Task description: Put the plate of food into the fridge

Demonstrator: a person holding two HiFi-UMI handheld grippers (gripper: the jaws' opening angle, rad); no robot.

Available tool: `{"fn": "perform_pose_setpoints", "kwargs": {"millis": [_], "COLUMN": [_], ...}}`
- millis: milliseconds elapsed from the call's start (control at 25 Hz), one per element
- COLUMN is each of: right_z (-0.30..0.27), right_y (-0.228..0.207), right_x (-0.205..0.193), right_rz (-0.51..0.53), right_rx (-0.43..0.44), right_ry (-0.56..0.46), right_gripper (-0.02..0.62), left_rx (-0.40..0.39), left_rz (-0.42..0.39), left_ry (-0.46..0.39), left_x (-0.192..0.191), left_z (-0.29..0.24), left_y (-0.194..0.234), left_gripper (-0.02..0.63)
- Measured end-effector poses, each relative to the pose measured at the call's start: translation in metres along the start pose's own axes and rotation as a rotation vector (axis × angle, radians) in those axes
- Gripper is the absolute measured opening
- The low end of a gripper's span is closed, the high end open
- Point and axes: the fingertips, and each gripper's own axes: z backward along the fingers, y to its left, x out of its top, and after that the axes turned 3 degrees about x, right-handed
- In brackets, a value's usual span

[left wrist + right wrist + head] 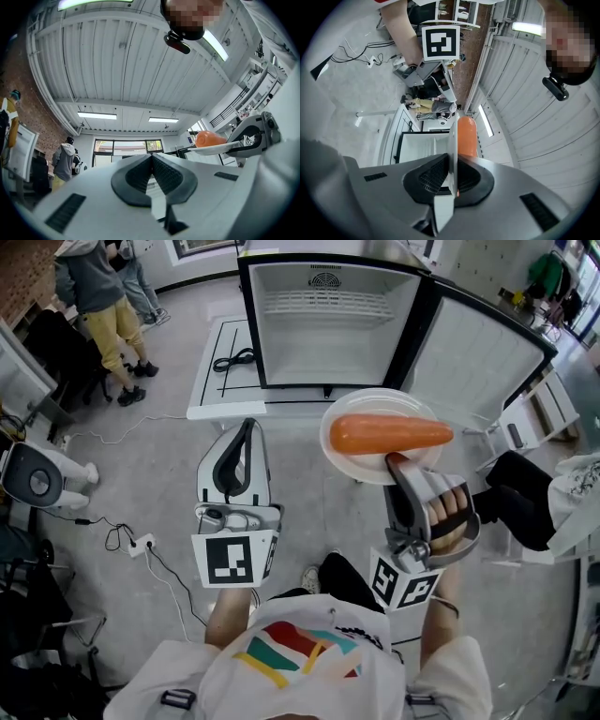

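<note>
A white plate [347, 454] with an orange carrot [389, 434] on it hangs in the air before the open fridge [328, 320]. My right gripper [401, 463] is shut on the plate's near rim. In the right gripper view the plate [452, 143] runs edge-on between the pads, the carrot [467, 137] beside it. My left gripper [236, 454] is shut and holds nothing, to the left of the plate; its own view points up at the ceiling, with the plate [216, 148] and carrot [209, 138] at right. The fridge's white inside has a wire shelf [325, 304] and stands bare.
The fridge door [487, 357] is swung open to the right. A white table [220, 371] with a black cable [234, 360] sits left of the fridge. People [94, 306] stand at the far left. A power strip [141, 545] and cords lie on the floor.
</note>
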Motion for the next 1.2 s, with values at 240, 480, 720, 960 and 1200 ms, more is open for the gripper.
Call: {"fn": "perform_pose_setpoints", "kwargs": {"millis": [240,480,720,960,1200], "right_z": [-0.03,-0.07,-0.121,-0.172,-0.212], "right_y": [0.001,0.001,0.003,-0.004,-0.004], "right_x": [-0.008,-0.024,-0.048,-0.077,-0.105], "right_rz": [0.016,0.011,-0.014,-0.032,-0.048], "right_rx": [0.015,0.004,-0.007,-0.028,-0.022], "right_ry": [-0.015,-0.044,-0.072,-0.09,-0.103], "right_gripper": [0.028,0.028,0.028,0.028,0.028], "left_rx": [0.015,0.029,0.04,0.047,0.055], "left_rz": [0.011,0.005,-0.02,-0.035,-0.05], "left_ry": [0.009,0.006,0.001,-0.022,-0.007], "left_x": [-0.012,-0.026,-0.04,-0.048,-0.065], "left_z": [-0.021,-0.059,-0.11,-0.164,-0.21], "left_y": [0.008,0.01,0.01,0.009,0.006], "left_gripper": [0.006,0.006,0.006,0.006,0.006]}}
